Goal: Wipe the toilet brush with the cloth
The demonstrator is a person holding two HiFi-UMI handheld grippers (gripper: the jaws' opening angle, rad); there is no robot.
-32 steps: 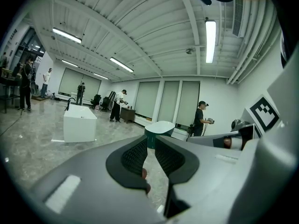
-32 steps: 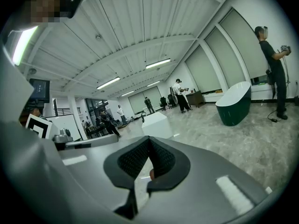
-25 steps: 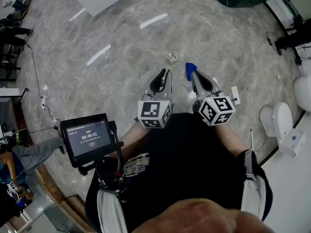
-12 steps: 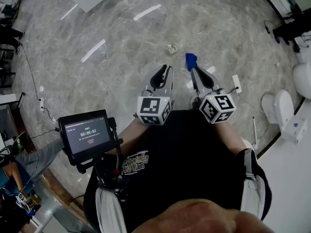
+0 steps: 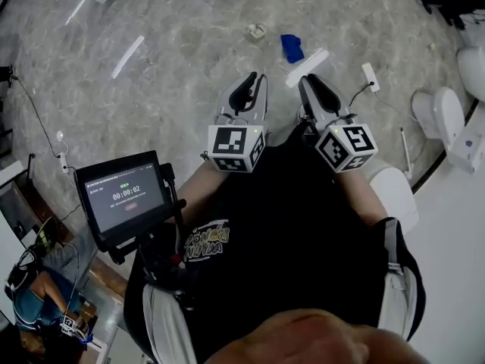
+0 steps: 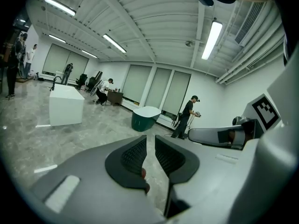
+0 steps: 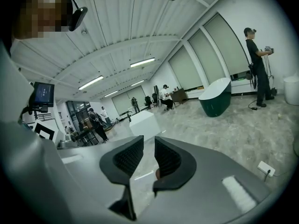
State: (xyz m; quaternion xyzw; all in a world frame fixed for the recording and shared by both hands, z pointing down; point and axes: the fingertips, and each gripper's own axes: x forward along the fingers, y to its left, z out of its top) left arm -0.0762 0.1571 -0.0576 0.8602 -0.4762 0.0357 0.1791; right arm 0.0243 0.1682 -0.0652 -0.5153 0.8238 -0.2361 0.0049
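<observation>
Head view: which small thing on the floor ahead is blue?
The crumpled cloth, just right of the pale item; the rest are whitish.

A small screen [image 5: 125, 197] on a stand at the person's left side shows a timer reading 00:00:02 in pale digits on a dark panel. The finer lines of text above and below the timer are too small to read. A printed design [image 5: 206, 241] on the front of the person's black shirt [image 5: 295, 226] has lettering, but it is too creased and small to make out. The left marker cube [image 5: 233, 149] and the right marker cube [image 5: 347, 146] each carry black-and-white square code patterns, with no letters or numbers.
</observation>
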